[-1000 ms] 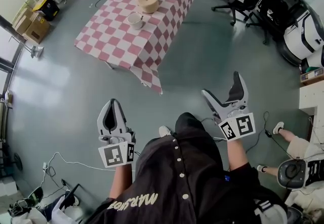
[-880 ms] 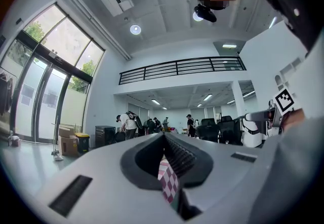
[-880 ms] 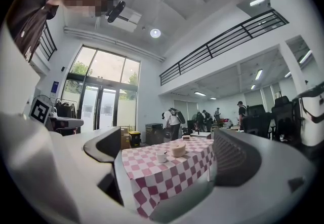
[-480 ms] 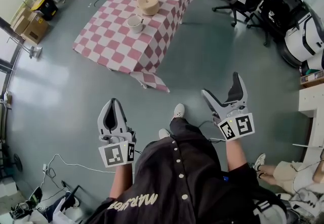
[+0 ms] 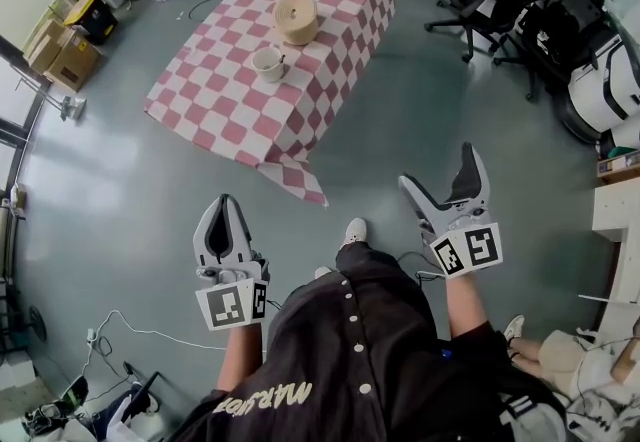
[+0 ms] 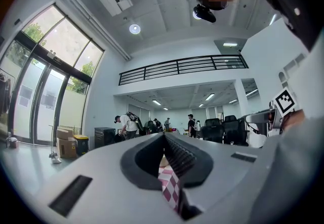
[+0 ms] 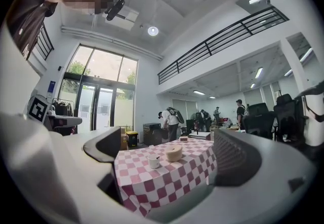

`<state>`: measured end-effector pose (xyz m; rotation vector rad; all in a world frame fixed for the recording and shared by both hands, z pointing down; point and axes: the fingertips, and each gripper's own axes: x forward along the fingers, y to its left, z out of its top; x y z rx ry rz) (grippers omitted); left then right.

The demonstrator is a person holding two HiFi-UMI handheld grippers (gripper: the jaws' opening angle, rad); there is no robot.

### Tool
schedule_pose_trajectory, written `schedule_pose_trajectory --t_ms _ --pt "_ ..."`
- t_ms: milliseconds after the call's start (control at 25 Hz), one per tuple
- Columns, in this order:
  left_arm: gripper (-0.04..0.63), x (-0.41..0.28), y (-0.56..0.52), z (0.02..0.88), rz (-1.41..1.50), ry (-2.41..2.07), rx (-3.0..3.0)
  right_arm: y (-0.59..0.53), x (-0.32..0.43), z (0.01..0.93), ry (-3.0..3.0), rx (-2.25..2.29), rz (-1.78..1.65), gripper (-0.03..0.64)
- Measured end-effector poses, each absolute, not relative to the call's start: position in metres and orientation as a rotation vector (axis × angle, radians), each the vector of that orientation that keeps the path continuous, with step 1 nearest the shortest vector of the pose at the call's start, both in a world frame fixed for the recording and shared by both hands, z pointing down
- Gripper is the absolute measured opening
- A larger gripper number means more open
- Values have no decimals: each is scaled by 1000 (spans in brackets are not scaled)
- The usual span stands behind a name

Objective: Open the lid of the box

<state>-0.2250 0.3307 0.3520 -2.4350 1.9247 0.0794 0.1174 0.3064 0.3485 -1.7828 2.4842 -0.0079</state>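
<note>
Nearest the person, the left hand-held gripper [image 5: 228,202] has its jaws pressed together on nothing, and the right hand-held gripper [image 5: 440,170] gapes wide, empty. Well ahead across the grey floor [image 5: 420,120] stands the red-and-white checked table [image 5: 215,100]. It carries a white cup [image 5: 268,62] and, just beyond, the round tan lidded box [image 5: 296,18], lid on.

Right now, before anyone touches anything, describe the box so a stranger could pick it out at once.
Find the table with the red-and-white checked cloth on the grey floor. Near its middle stand two things: the box is the round tan one with a flat top, wider than the white cup beside it.
</note>
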Motion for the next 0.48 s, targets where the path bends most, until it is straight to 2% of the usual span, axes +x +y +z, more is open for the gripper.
schedule_pose_trajectory --t_ms 480 --pt "11 -181 259 337 88 1889 -2444 243 164 341 2447 -1810 -16 557"
